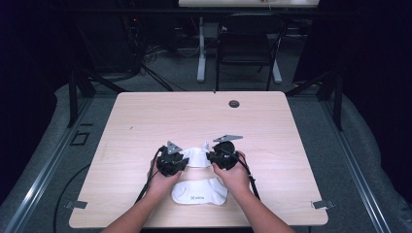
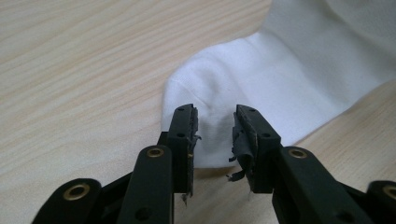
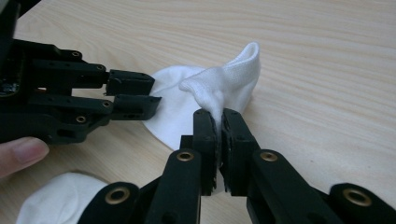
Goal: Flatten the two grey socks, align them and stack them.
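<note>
White sock (image 3: 219,88) pinched by right tongs (image 3: 218,140); left tongs (image 2: 215,135) straddle it.

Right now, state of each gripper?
Left gripper: open, jaws over the far sock's end, pads not pressing.
Right gripper: closed, pinching the same sock's edge.

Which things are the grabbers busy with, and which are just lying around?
Busy with:
- far sock, pinched by the right gripper
- left gripper, jaws apart over that sock's other end

Lying around:
- near sock
- chair behind the table
</note>
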Action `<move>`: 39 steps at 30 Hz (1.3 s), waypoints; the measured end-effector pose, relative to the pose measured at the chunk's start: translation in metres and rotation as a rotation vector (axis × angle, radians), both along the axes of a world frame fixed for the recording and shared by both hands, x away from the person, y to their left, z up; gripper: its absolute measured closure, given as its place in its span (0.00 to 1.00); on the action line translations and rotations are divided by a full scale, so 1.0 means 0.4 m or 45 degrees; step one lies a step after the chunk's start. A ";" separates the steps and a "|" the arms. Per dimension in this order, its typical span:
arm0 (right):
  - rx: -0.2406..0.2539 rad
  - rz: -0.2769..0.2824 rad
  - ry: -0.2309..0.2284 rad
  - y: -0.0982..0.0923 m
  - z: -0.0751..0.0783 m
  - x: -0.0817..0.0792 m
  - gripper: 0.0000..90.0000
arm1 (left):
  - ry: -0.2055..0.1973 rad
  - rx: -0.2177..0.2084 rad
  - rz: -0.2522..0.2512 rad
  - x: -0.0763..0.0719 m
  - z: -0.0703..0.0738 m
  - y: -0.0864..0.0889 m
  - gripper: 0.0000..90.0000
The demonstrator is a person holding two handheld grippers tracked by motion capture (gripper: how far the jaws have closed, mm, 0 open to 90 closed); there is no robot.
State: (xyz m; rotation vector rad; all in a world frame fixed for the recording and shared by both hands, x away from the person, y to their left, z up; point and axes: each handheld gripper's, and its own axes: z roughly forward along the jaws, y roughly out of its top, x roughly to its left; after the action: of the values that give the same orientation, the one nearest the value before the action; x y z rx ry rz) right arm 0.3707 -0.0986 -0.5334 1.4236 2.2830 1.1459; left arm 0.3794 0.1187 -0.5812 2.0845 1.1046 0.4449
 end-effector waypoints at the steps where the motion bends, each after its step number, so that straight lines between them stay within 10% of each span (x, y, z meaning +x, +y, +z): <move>1: -0.004 -0.006 0.000 -0.004 -0.002 0.001 0.95 | -0.006 0.002 0.001 0.000 -0.001 0.001 0.79; 27: -0.053 -0.108 0.114 -0.077 -0.100 0.013 0.91 | 0.036 -0.008 0.010 -0.035 0.004 0.036 0.97; 39: -0.040 -0.094 -0.061 -0.086 -0.028 -0.009 0.75 | 0.002 -0.052 -0.007 -0.044 0.043 0.050 0.80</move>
State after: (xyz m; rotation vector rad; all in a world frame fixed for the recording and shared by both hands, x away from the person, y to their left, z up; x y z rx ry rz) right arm 0.3671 -0.1328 -0.5446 1.4403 2.1872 1.1052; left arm 0.3618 0.1389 -0.5640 2.0527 1.0998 0.4147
